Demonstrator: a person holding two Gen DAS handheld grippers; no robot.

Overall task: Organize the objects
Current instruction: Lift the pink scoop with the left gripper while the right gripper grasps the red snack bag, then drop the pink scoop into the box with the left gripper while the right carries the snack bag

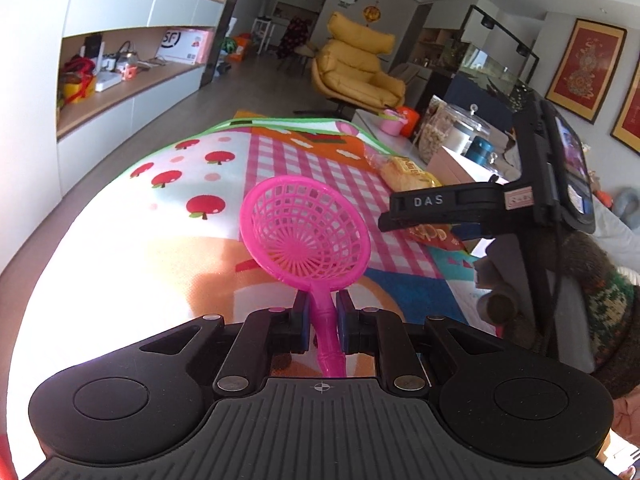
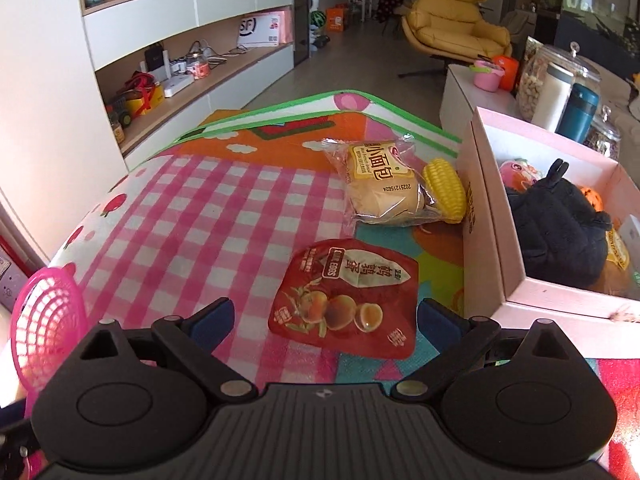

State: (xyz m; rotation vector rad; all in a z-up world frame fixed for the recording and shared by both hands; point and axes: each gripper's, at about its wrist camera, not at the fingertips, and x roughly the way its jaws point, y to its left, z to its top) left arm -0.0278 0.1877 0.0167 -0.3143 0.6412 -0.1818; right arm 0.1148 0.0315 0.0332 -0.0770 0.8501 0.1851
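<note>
Spread across the floor, a picnic mat point(image 2: 224, 208) carries snacks; the pink strainer point(image 1: 306, 232) is clamped by the left gripper point(image 1: 322, 312), while the right gripper point(image 2: 324, 316) is held wide over the red egg packet point(image 2: 344, 300).

Mat point(image 2: 224, 216): pink-and-white gingham in the centre, green border, w/ red apples on white at its left edge and orange, teal & blue patches toward the box side. On the mat: hot-pink mesh strainer point(image 1: 306, 232), red egg pouch point(image 2: 346, 300) w/ brown eggs printed, clear bread pack point(image 2: 380, 184) w/ yellow label, yellow toy corn point(image 2: 445, 190). Beside the mat, pale pink box point(image 2: 486, 208), white inside, holds a black plush point(image 2: 560, 232); behind the mat, mustard-yellow armchair point(image 2: 452, 20).
</note>
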